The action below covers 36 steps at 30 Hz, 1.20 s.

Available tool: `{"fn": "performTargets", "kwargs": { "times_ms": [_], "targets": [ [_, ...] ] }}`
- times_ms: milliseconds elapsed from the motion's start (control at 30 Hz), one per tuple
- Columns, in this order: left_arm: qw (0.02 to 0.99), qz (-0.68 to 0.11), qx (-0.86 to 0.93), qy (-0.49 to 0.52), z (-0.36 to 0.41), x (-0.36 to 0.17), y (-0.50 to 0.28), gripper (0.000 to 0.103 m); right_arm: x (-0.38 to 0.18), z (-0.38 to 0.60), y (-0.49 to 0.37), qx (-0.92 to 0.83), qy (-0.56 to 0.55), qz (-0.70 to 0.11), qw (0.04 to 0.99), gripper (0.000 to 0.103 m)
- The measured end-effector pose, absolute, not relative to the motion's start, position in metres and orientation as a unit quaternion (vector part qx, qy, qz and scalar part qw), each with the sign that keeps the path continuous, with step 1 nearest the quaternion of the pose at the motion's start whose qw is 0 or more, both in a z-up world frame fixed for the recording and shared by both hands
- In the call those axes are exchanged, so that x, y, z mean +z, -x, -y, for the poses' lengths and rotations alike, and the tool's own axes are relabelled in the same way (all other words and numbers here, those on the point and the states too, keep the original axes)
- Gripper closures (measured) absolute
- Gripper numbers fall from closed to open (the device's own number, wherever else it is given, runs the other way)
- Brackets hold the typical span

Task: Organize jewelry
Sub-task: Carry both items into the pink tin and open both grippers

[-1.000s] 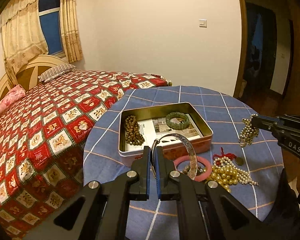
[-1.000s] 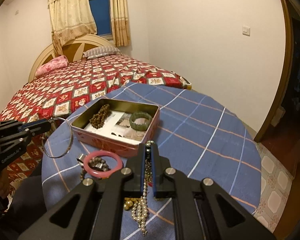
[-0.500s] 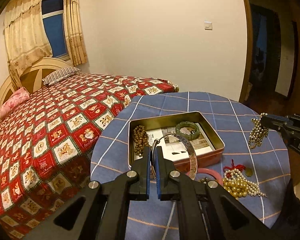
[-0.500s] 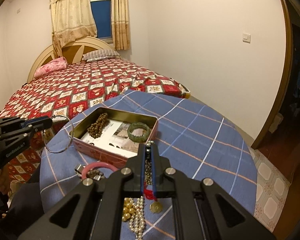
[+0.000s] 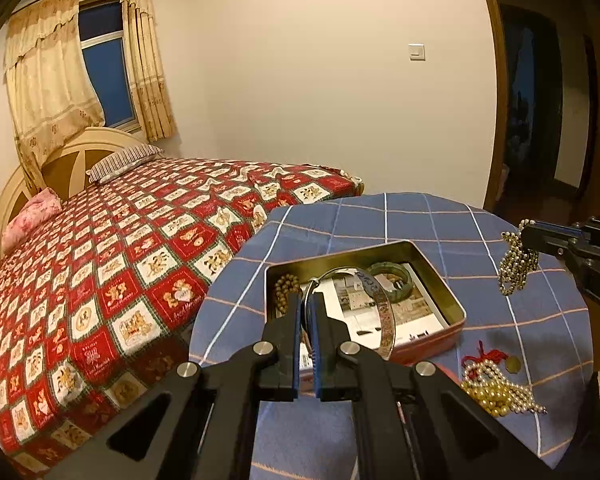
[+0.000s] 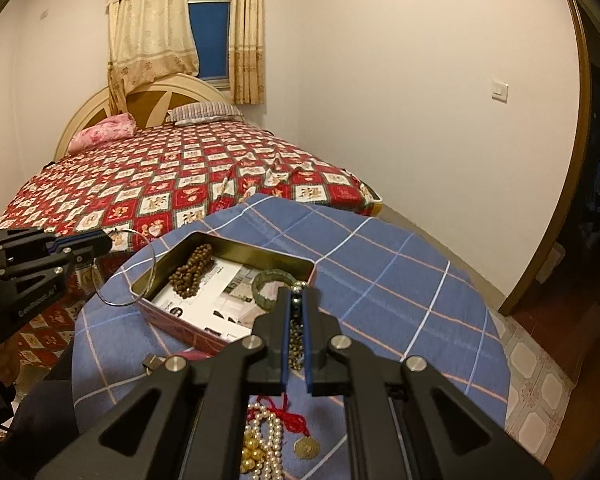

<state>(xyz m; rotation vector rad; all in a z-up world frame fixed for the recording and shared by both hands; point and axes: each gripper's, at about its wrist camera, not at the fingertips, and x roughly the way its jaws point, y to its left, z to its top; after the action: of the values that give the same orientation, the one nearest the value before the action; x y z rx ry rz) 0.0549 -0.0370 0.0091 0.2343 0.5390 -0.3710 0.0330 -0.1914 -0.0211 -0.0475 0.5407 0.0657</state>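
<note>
Two pieces are carried above the tin (image 5: 440, 276): a silver bangle (image 5: 384, 312) pinched in the closed left gripper (image 5: 309, 320), a bead chain (image 6: 296, 340) clamped in the right gripper (image 6: 297, 320). Either could be snagged on the rim or slip out.

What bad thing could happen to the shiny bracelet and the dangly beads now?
The silver bangle is pinched only by its thin rim in the left gripper, so it might twist or slip out before it is over the tin box. The bead chain dangles loose from the right gripper; it could snag on the tin's edge, or drop onto the tablecloth.
</note>
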Motion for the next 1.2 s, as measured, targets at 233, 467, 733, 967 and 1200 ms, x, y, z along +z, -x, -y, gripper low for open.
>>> {"fn": "performTargets", "kwargs": {
  "times_ms": [233, 467, 733, 967, 1200],
  "targets": [
    [0.941, -0.26, -0.18, -0.122, 0.042, 0.013, -0.073, 0.1, -0.015, 0.188, -0.049, 0.035, 0.035, -0.265, 0.963, 0.096],
    [0.94, -0.263, -0.177, -0.129, 0.047, 0.013, -0.093, 0.1, -0.016, 0.184, -0.068, 0.041, 0.042, -0.272, 0.961, 0.096],
    [0.936, -0.273, -0.174, -0.134, 0.054, 0.008, -0.118, 0.1, -0.014, 0.18, -0.091, 0.045, 0.047, -0.276, 0.959, 0.096],
    [0.934, -0.282, -0.172, -0.138, 0.058, 0.001, -0.134, 0.1, -0.014, 0.175, -0.109, 0.049, 0.053, -0.28, 0.957, 0.096],
    [0.93, -0.296, -0.164, -0.147, 0.06, -0.012, -0.152, 0.1, -0.02, 0.17, -0.127, 0.056, 0.052, -0.295, 0.953, 0.096]
  ]
}}
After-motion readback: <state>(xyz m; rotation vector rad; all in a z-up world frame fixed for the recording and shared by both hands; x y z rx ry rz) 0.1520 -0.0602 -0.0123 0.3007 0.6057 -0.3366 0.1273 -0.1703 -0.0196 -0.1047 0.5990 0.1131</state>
